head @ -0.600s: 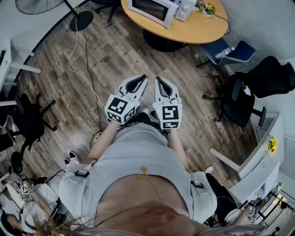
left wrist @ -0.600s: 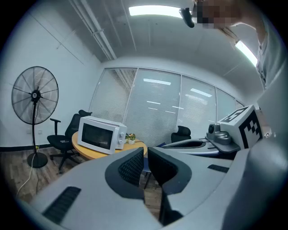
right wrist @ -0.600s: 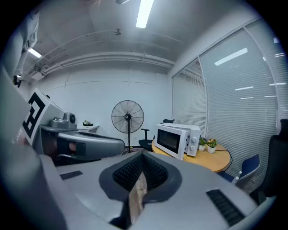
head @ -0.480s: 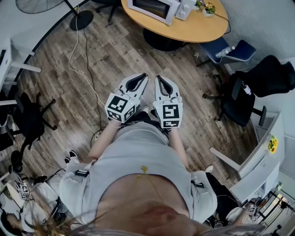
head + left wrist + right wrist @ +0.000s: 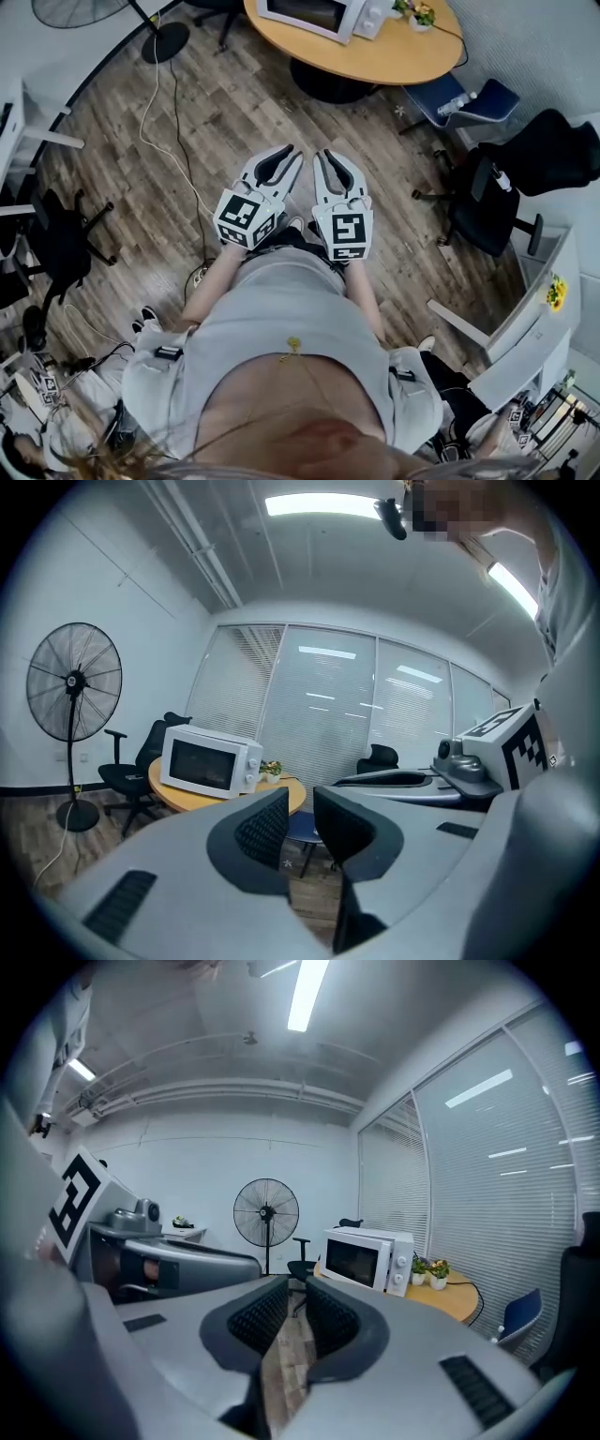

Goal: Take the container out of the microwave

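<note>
White microwave well beyond both jaws

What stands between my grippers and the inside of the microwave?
The door of the microwave is shut, and no container shows through its dark window. From the left gripper and right gripper to the round table there is only bare wooden floor.

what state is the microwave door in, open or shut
Shut: the microwave has its door flush with the control panel in both gripper views, with no gap showing.
</note>
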The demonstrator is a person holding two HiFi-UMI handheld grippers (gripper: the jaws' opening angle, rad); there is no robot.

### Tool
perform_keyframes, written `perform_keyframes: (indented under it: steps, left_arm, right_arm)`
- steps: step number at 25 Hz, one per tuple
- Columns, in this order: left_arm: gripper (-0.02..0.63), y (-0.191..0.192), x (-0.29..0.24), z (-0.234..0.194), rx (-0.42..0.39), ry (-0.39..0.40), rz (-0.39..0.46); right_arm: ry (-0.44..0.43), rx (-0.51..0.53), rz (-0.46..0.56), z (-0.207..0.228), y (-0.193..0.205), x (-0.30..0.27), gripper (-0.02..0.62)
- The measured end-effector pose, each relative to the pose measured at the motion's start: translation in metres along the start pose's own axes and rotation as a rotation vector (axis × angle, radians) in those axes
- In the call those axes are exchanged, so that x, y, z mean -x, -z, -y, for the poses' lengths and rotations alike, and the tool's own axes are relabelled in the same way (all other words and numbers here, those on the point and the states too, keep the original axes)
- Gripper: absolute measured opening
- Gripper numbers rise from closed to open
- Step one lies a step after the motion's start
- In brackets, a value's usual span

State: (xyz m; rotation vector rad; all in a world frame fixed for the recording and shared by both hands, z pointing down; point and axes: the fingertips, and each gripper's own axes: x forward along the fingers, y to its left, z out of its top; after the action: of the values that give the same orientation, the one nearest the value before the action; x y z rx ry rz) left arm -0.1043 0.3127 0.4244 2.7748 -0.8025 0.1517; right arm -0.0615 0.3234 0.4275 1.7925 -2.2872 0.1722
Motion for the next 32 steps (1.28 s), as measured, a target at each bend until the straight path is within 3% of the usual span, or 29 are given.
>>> perform_keyframes:
  steps: [2,13,32]
  left_arm:
    - [0.091,0.000,-0.003,0.001,0.008,0.002,0.002]
    - [0.091,-0.011,-0.026,-0.017,0.019,-0.004,0.006]
    - [0.091,-0.043,-0.136,-0.103,0.027,0.048,-0.003]
  right_arm:
    - [-0.004,-0.009,0.006,0.002,0.000,0.000,0.081]
    - [0.016,-0.037,0.025,0.021,-0.009,-0.018,0.084]
    - [0.074,-0.033,0.015,0.098,-0.030,-0.132,0.084]
